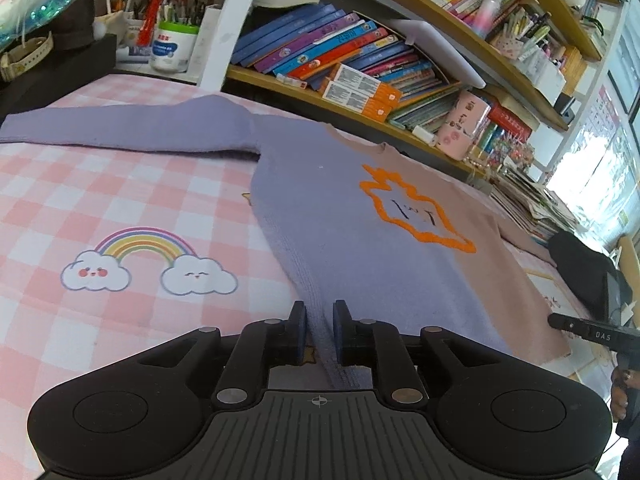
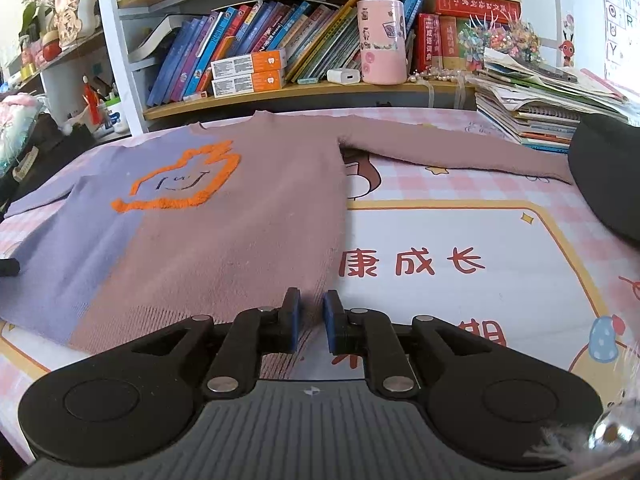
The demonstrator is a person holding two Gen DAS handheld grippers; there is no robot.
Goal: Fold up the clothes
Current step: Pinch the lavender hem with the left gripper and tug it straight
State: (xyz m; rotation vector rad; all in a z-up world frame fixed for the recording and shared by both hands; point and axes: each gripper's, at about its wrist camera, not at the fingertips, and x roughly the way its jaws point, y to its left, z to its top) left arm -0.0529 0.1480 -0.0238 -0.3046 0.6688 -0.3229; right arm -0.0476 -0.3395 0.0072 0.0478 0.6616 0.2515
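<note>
A two-tone sweater, purple on one half (image 1: 328, 216) and dusty pink on the other (image 2: 248, 216), lies flat and spread on the pink checked cloth, sleeves out to both sides, with an orange outline patch (image 1: 416, 216) on the chest. My left gripper (image 1: 320, 332) sits at the purple bottom corner; the hem edge runs between its fingers, which stand a small gap apart. My right gripper (image 2: 308, 322) sits at the pink bottom corner (image 2: 304, 312), fingers a small gap apart with the hem edge between them. The right gripper also shows in the left wrist view (image 1: 592, 332).
A bookshelf (image 2: 304, 88) with books and a pink cup (image 2: 380, 40) runs along the far edge. A stack of papers (image 2: 540, 96) and a black object (image 2: 604, 176) stand at the right. A white jar (image 1: 172, 46) and pens stand at the far left.
</note>
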